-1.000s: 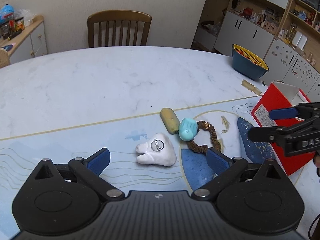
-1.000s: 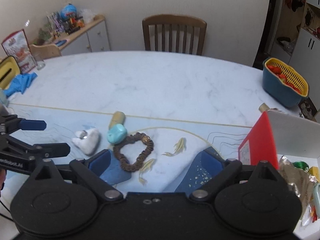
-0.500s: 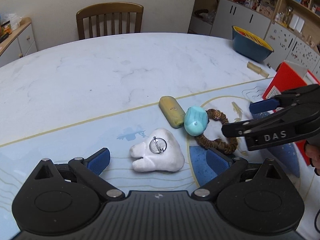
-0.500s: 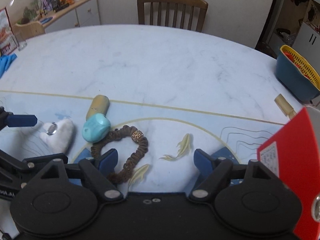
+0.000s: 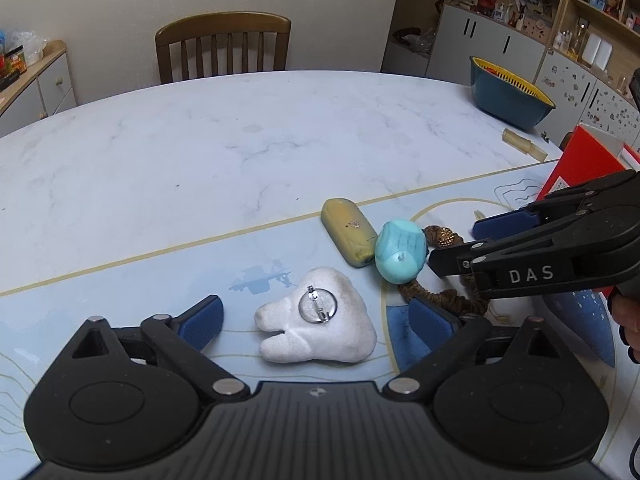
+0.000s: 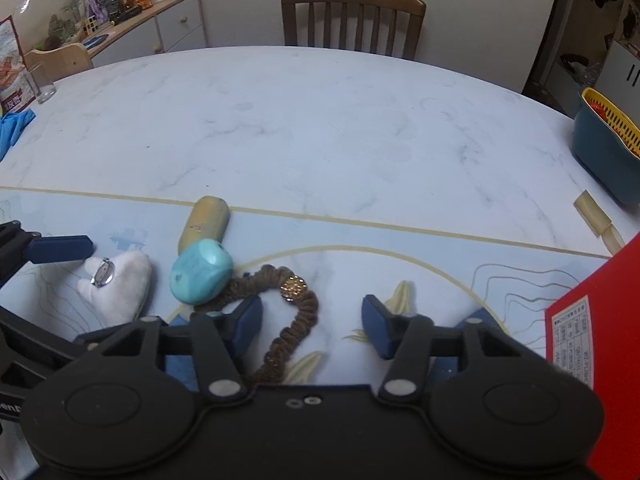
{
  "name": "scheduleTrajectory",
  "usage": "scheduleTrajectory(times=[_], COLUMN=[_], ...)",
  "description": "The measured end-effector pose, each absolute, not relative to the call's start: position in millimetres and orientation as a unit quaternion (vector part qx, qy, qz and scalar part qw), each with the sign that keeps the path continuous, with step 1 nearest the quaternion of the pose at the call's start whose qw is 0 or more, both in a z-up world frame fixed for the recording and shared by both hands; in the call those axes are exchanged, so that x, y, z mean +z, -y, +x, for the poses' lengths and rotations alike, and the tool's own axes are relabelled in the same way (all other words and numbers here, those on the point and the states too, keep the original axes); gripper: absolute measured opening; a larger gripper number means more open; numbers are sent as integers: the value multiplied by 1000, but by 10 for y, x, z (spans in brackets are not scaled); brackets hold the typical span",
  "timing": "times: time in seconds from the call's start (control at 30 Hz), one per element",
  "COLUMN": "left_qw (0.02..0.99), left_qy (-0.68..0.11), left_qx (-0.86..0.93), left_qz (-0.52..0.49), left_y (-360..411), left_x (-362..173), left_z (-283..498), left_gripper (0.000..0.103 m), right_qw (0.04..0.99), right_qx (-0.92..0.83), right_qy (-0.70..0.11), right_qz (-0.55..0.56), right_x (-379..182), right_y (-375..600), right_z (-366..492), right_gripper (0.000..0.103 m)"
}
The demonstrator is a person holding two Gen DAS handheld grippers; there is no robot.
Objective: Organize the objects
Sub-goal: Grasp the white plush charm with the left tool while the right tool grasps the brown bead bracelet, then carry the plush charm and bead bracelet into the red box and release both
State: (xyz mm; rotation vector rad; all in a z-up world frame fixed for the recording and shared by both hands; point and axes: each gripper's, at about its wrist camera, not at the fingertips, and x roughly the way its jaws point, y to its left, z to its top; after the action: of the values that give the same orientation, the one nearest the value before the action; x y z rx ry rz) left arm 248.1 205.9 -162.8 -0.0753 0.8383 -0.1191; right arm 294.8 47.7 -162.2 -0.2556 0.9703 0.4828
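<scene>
Brown hair scrunchie (image 6: 298,320), gold bead on top, lies on the blue printed mat (image 5: 120,280) between the spread fingers of the right gripper (image 6: 312,320), which has closed in over it since a second ago. Left gripper (image 5: 316,320), also spread wide, now brackets the white tooth-shaped plush (image 5: 320,328) with its metal pin. Just beyond sit a turquoise lump (image 5: 400,256) touching the scrunchie and a yellow capsule (image 5: 350,236). "DAS" reads on the right gripper's side; a red box (image 6: 600,320) bears an illegible label.
</scene>
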Motion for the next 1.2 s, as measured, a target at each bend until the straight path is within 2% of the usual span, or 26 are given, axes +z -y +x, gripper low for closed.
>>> scheduleTrajectory(times=[0.07,0.17,0.23,0.37,0.63,1.2], left_qw=[912,912,913,912,908,899], left_qy=[-405,-404,-404,-406,-417,-432], left_qx=[-59,-56,-55,-47,-40,-56], left_qz=[-35,-30,-30,-29,-26,-53], left_y=[-2037,-2003,-1992,-1993,-1991,-1754], left_x=[-1619,-1601,-1584,-1568,-1520,-1036], left_z=[2477,2468,2464,2469,2425,2090], left_gripper=[93,82,68,58,50,50], right_qw=[850,854,855,854,864,881], right_qx=[229,225,223,225,212,228], right_qy=[-458,-455,-455,-453,-445,-414], right_qz=[-120,-116,-113,-121,-99,-39], right_x=[-1620,-1618,-1617,-1608,-1515,-862], right_y=[-487,-495,-501,-512,-388,163], right_z=[2936,2924,2924,2881,2742,2182], right_gripper=[43,30,18,7,5,5])
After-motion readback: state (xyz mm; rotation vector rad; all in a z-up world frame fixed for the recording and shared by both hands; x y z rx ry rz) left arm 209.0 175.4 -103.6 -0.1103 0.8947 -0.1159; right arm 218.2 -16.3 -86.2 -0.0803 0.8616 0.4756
